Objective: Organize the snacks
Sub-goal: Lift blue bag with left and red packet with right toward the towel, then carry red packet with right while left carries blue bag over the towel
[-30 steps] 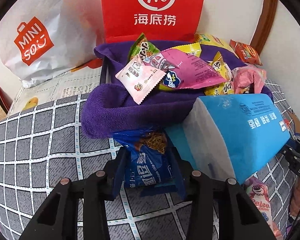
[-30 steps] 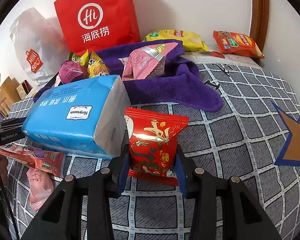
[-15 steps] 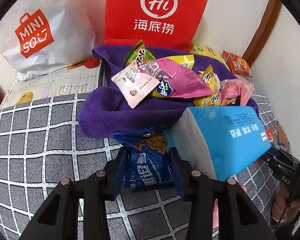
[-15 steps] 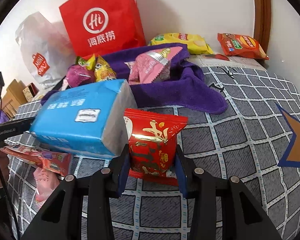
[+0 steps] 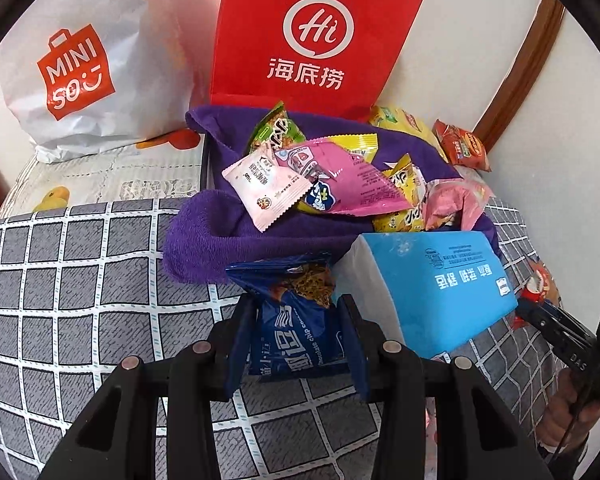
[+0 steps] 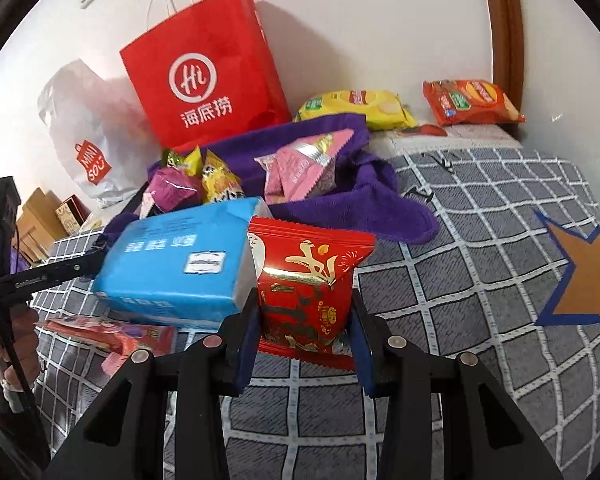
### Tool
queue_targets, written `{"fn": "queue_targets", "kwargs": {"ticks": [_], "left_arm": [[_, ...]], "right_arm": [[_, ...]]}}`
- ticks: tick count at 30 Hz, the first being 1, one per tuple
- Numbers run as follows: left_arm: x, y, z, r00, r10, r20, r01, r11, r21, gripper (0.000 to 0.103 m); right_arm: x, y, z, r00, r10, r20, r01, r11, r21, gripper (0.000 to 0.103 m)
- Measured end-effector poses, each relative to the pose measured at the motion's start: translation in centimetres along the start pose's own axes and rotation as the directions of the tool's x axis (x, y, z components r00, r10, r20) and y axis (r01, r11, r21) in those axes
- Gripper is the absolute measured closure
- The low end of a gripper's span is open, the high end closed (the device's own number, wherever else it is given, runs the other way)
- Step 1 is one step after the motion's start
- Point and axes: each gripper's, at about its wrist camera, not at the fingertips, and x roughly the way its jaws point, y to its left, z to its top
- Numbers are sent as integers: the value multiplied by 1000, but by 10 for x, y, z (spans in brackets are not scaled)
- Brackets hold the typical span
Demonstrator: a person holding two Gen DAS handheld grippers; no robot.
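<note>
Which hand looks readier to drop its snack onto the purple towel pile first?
Left, probably. Its gripper holds the blue cookie packet right at the purple towel edge. The right gripper, with the red packet, sits farther back, beside the blue tissue pack.

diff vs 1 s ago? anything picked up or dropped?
Nothing was picked up or let go. The left claw stays shut on the blue cookie packet and the right claw on the red snack packet; both packets have risen a little relative to the blue tissue pack and the purple towel. The tissue pack and the snack pile on the towel are unchanged.
</note>
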Motion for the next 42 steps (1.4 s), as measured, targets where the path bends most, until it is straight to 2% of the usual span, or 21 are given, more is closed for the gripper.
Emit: {"fn": "queue_targets", "kwargs": {"ticks": [7,10,16,25,30,42], "left_arm": [[-5,-5,2,1000,-10,10,10,1000,15,63],[-12,-8,4,999,-44,12,44,999,28,63],[-31,-6,7,998,-67,13,67,998,7,63],[-51,-21,8,997,-73,-2,73,997,24,63],[-63,-27,15,996,-87,-6,87,996,18,63],[-89,-46,39,997,-63,38,62,997,35,63]], "right_arm": [[-27,14,2,1000,2,20,-1,1000,-27,63],[-34,21,4,1000,3,22,-2,999,-35,63],[-45,37,8,1000,-2,18,3,999,-53,63],[-44,61,17,1000,6,6,-5,995,-103,63],[-47,78,31,1000,12,6,-11,989,-150,63],[-57,101,74,999,44,29,-37,976,-216,63]]}}
